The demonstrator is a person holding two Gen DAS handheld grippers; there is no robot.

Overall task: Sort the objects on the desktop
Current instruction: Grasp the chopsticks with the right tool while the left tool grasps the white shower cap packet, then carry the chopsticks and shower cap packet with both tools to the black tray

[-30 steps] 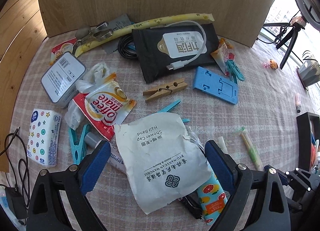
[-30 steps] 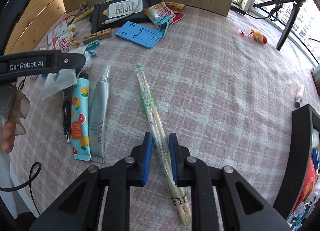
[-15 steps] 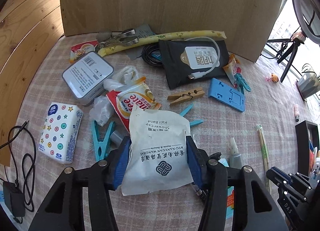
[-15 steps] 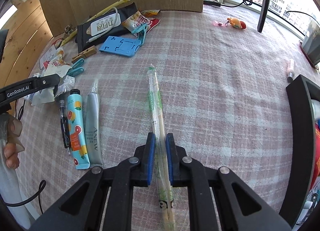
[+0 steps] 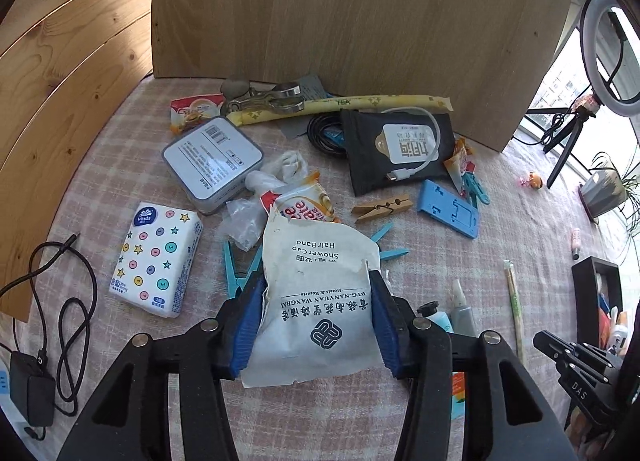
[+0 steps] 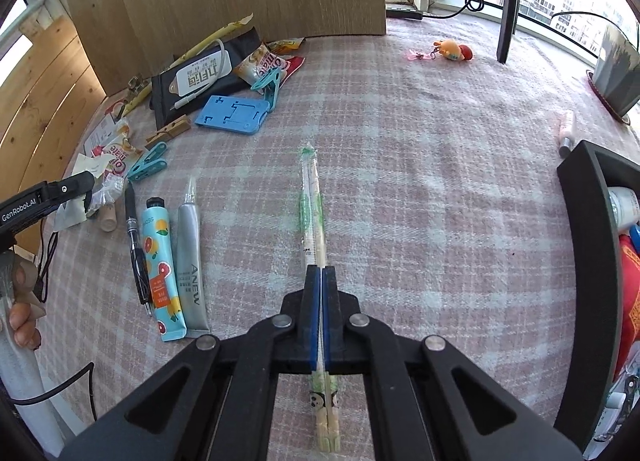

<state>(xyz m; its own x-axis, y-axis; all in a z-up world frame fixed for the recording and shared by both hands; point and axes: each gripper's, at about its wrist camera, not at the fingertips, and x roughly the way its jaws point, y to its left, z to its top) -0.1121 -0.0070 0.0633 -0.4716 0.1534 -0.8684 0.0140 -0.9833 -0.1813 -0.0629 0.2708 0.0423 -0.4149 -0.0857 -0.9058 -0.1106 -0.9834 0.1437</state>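
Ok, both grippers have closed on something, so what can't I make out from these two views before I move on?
- Left wrist view: the white paper shower-cap packet held in the left gripper covers the table items beneath it.
- Left wrist view: the red-and-white creamer sachet is half hidden behind that packet.
- Right wrist view: the black storage tray is cut off by the right edge, so its contents are unclear.
- Right wrist view: the right gripper hides the wrapped chopsticks mid-length.

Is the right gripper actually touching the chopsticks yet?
Touching. In the right wrist view the right gripper has both blue pads pressed against the wrapped chopsticks, with no gap on either side; the pair runs straight through between them.
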